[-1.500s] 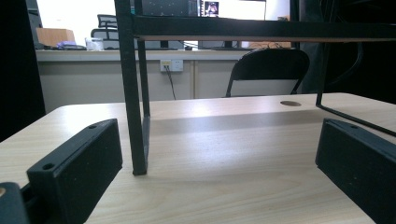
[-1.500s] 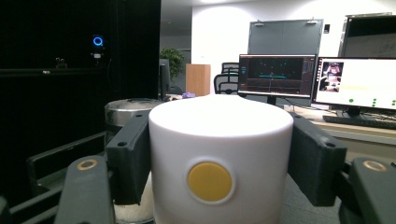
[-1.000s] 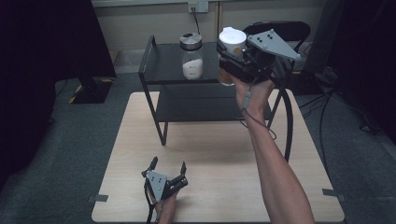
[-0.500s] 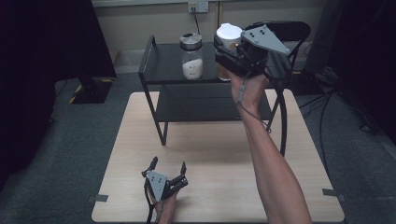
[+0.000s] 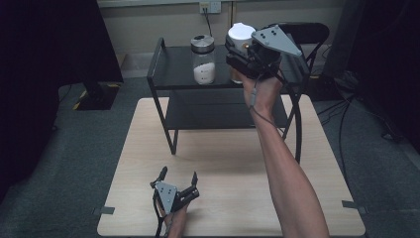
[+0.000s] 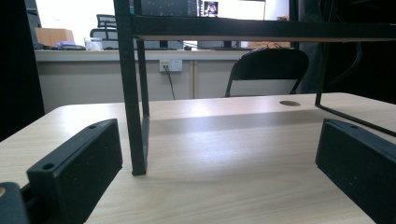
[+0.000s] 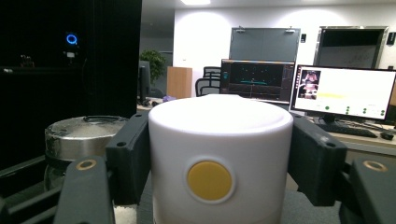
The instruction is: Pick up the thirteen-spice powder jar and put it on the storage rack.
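White plastic fills your right gripper (image 7: 219, 186): the jar (image 7: 219, 158), marked by a yellow dot, is clamped at its lid between both black jaws, held at the level of the shelf's (image 5: 173, 74) top tier. A glass shaker (image 5: 203, 59) with a metal cap stands just to the gripper's left on that tier, near enough to matter.

Your left gripper (image 5: 178, 179) rests low on the surface (image 5: 233, 198), jaws spread wide and grasping nothing, facing the shelf's front leg (image 6: 130, 93) just ahead of it.

Judged from here, the main risk is a sideways nudge: swing the jar left while setting it down and the jaw on that side, or the jar wall, could strike the shaker and tip it. A second risk is the grip itself. You hold the jar high, by the lid, so a loose lid or a quick tilt could let the body swing or drop; whether its base already touches the tier cannot be told, since your hand hides it.

Room lies to the gripper's right, where the tier is bare up to its raised side rail (image 5: 297, 84). Beyond the jar the tier ends at its back edge, with a chair (image 5: 307, 34) behind it. Coming straight down and opening the jaws slowly looks safest, then backing away toward you.
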A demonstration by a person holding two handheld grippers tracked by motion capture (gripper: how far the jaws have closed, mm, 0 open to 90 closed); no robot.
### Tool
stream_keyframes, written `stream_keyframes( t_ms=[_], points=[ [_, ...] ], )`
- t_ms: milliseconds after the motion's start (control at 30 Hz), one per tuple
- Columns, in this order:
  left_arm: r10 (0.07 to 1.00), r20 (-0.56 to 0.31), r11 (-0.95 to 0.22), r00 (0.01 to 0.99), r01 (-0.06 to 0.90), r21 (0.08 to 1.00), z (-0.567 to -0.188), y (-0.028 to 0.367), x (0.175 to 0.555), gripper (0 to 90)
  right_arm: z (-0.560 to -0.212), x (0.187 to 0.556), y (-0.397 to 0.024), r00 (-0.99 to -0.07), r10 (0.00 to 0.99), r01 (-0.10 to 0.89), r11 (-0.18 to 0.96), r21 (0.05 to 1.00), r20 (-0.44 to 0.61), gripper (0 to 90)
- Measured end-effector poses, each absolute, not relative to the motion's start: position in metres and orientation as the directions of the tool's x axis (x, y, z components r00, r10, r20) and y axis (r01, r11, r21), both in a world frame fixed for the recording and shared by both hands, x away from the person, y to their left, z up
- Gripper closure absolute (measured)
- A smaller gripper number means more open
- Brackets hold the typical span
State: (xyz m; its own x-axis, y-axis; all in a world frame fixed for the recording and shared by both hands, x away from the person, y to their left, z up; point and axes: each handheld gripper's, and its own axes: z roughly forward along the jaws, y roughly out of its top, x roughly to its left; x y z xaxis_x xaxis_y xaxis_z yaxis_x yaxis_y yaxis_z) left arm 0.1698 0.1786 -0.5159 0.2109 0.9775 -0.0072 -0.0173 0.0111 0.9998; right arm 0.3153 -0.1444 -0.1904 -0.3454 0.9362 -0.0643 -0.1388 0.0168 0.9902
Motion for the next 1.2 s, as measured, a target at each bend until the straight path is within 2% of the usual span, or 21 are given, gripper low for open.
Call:
stream_keyframes(
  t_ms=[333,467,867,1200],
  points=[
    [0.977,-0.008,0.011,0.211,-0.017,1.000,-0.516,0.179,0.170,0.2,-0.196,0.316,-0.143,-0.327,0.943,-0.145,0.012,0.989,-0.060,28.7],
    [0.977,-0.008,0.011,0.211,-0.017,1.000,-0.516,0.179,0.170,0.2,-0.198,0.316,-0.145,-0.334,0.940,-0.154,0.016,0.988,-0.067,23.7],
    [0.977,-0.008,0.012,0.211,-0.017,1.000,-0.516,0.179,0.170,0.2,-0.203,0.320,-0.147,-0.336,0.942,-0.176,-0.037,0.984,-0.025,1.2],
    [0.977,-0.008,0.011,0.211,-0.017,1.000,-0.516,0.179,0.170,0.1,-0.211,0.314,-0.148,-0.330,0.943,-0.192,-0.022,0.981,-0.044,0.0]
  ],
)
